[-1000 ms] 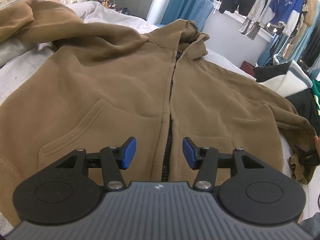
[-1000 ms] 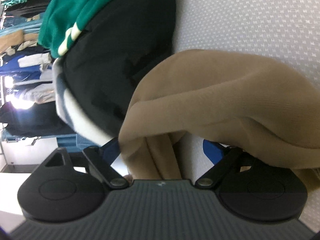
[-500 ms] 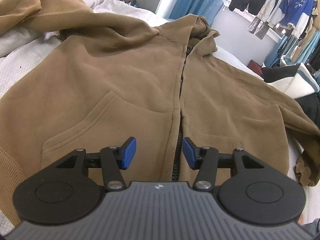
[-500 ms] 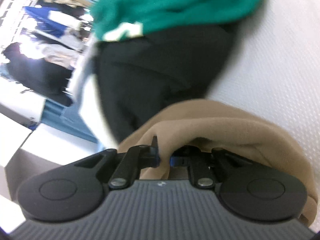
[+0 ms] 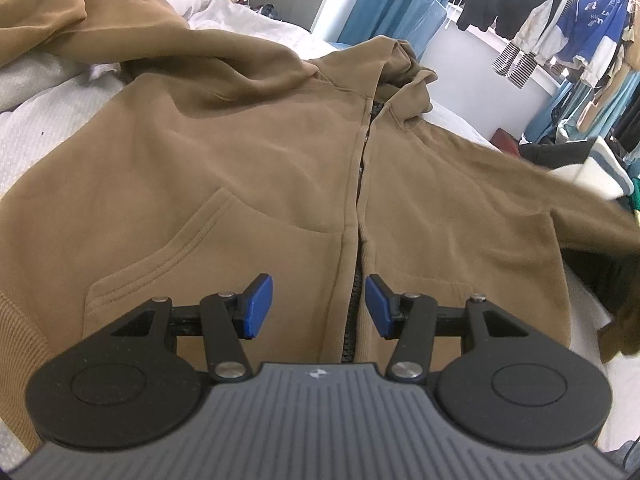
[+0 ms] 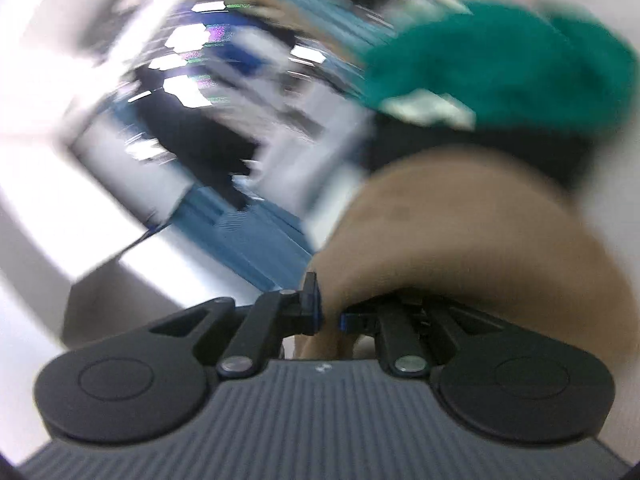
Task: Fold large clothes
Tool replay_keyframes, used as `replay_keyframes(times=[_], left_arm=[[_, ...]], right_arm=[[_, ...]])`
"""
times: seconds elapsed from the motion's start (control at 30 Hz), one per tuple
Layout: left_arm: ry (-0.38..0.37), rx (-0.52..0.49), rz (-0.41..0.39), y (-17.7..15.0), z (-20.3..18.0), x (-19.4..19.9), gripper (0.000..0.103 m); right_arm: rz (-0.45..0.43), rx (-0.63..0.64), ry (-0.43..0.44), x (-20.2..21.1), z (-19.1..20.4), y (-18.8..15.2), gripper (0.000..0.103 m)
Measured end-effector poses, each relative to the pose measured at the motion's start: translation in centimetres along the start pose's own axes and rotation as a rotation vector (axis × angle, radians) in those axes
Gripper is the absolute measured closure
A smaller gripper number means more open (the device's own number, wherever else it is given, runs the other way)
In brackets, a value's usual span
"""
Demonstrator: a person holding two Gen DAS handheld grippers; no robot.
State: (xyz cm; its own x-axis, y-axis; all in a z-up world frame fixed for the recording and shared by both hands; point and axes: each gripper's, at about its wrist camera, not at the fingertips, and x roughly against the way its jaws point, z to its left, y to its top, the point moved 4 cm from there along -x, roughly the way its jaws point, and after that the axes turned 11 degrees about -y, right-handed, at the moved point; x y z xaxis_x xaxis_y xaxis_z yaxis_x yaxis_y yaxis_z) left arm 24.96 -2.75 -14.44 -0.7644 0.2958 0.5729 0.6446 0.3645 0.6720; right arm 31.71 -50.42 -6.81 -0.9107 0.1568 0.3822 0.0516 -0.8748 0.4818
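Observation:
A large brown zip hoodie [image 5: 248, 168] lies face up on the bed, zipper shut, hood at the far end. My left gripper [image 5: 319, 306] is open and empty, hovering just above the hem at the zipper. The hoodie's right sleeve [image 5: 580, 216] is lifted off the bed at the right. In the right wrist view my right gripper [image 6: 330, 316] is shut on that brown sleeve [image 6: 460, 232], which bulges over the right finger. That view is blurred by motion.
White bedding [image 5: 48, 120] lies left of the hoodie. A pile of black, white and green clothes [image 5: 588, 160] sits at the right; the green garment [image 6: 500, 76] shows beyond the sleeve. Hanging clothes [image 5: 560, 32] and blue curtains [image 5: 384, 4] stand behind the bed.
My right gripper closed on the sleeve and lifted it, swinging up and away from the bed. The sleeve rose at the right in the left wrist view. My left gripper shifted slightly left.

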Motion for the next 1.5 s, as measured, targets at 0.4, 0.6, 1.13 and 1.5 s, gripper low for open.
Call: replay_keyframes(times=[0.4,0.6,1.13,1.5], left_arm=[[-0.002,0.059,-0.001,0.2,1.0,0.4,0.046],[-0.007,0.065,0.01,0.1,0.9,0.3,0.046],[0.034,0.107,0.015,0.8,2.0,-0.6,0.046],[0.063,0.043,-0.01,4.8,3.6,-1.2,0.046]], right_arm=[[0.188,-0.567,-0.169,-1.8,-11.1,-1.3,0.011],[0.22,-0.673,-0.138,-2.5,-12.0,-2.3,0.011],[0.012,-0.832,-0.125,-5.1,-17.1,1.0,0.013],[-0.069,-0.316,-0.359,-6.7,-12.8,5.9,0.087]])
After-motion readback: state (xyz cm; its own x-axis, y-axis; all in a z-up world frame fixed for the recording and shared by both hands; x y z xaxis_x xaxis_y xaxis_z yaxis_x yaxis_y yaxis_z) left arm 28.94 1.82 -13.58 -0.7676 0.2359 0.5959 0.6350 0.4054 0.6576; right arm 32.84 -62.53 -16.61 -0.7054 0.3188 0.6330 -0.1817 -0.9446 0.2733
